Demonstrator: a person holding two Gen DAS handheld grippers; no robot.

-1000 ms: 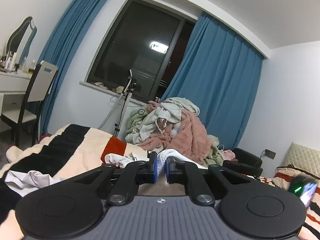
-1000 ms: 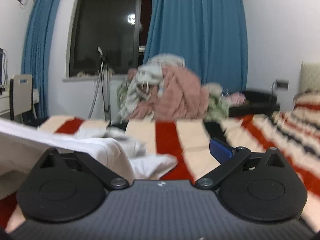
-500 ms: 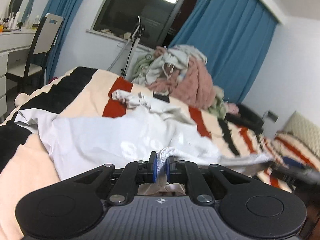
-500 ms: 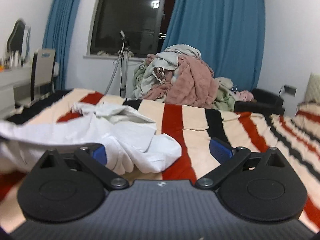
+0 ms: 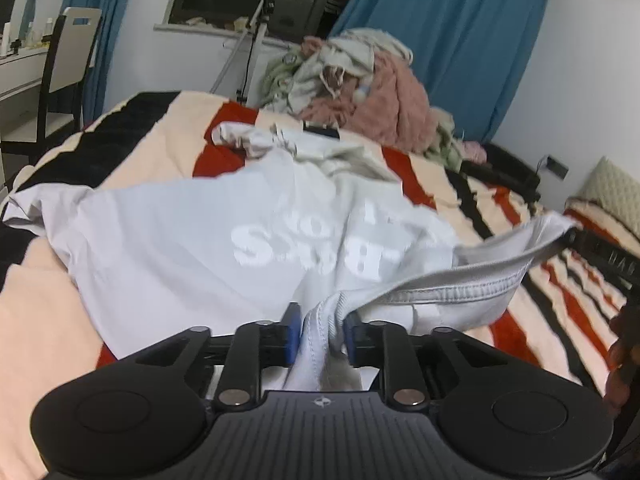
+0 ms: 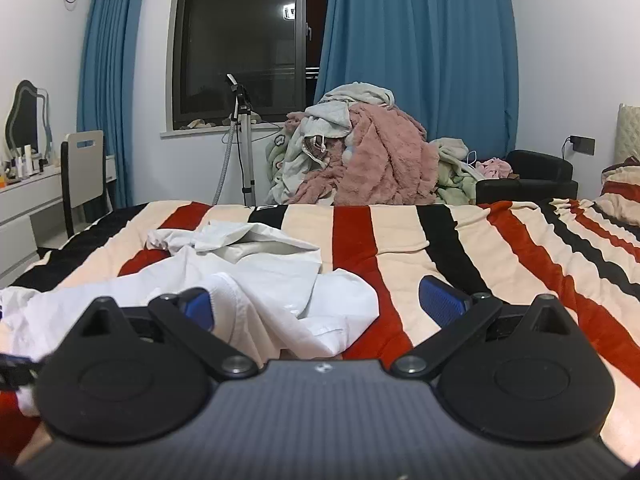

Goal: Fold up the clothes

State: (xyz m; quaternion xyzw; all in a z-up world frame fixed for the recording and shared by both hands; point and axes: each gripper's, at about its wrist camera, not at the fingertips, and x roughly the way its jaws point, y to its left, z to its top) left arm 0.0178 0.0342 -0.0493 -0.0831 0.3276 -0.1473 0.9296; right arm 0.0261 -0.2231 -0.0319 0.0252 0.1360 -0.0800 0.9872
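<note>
A white T-shirt with white lettering (image 5: pixel 248 232) lies spread on the striped bed. My left gripper (image 5: pixel 318 334) is shut on its ribbed collar edge, which bunches between the blue pads. In the right wrist view the same white T-shirt (image 6: pixel 280 292) lies crumpled on the blanket in front of my right gripper (image 6: pixel 316 304). The right gripper is open and wide, with the cloth lying between and under its blue pads, against the left pad. The shirt's hem stretches toward the right gripper's body at the right edge of the left wrist view.
The bed has a red, black and cream striped blanket (image 6: pixel 460 248). A second white garment (image 6: pixel 240 240) lies behind the shirt. A big pile of pink and green clothes (image 6: pixel 360 160) sits past the bed. A chair (image 6: pixel 84 172) and desk stand at left.
My left gripper has lowered with the collar, and the shirt now lies spread on the bed. My right gripper has stayed open and the cloth has settled lower in front of it.
</note>
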